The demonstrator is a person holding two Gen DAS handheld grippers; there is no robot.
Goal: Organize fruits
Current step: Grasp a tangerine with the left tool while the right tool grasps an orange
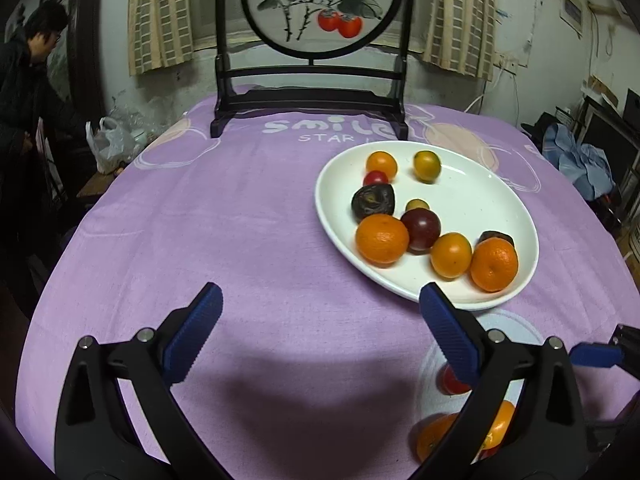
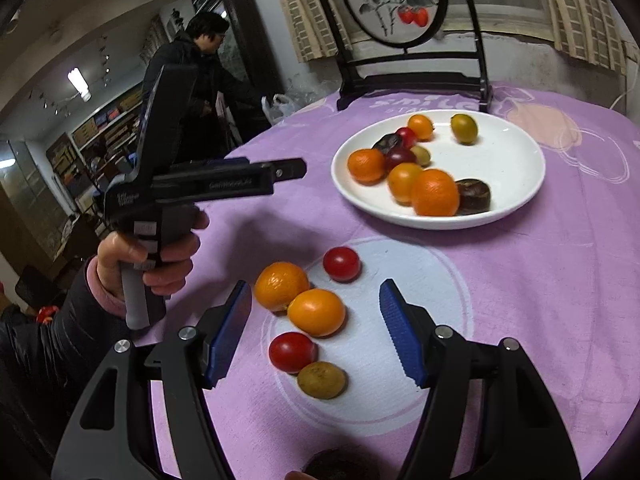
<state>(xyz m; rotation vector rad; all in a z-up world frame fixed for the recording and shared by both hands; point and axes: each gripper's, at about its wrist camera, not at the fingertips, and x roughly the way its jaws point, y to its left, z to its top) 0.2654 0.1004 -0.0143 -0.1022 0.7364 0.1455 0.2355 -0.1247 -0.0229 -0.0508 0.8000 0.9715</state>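
A white plate (image 1: 496, 200) (image 2: 516, 152) on the purple cloth holds several fruits: oranges (image 1: 382, 239), dark plums (image 1: 421, 229), small tomatoes. Several loose fruits lie on the cloth in the right wrist view: an orange (image 2: 281, 285), another orange (image 2: 316, 312), two red tomatoes (image 2: 341, 264) (image 2: 292, 351), a brownish fruit (image 2: 321, 379). My right gripper (image 2: 316, 336) is open, its fingers either side of these fruits, above them. My left gripper (image 1: 320, 340) is open and empty over bare cloth, left of the plate; it also shows in the right wrist view (image 2: 240, 178).
A dark wooden stand with a round painted screen (image 1: 312, 40) stands at the table's far edge. A person (image 1: 28, 92) stands at the far left by a white plastic bag (image 1: 110, 142). A dark fruit (image 2: 336, 466) lies at the bottom edge.
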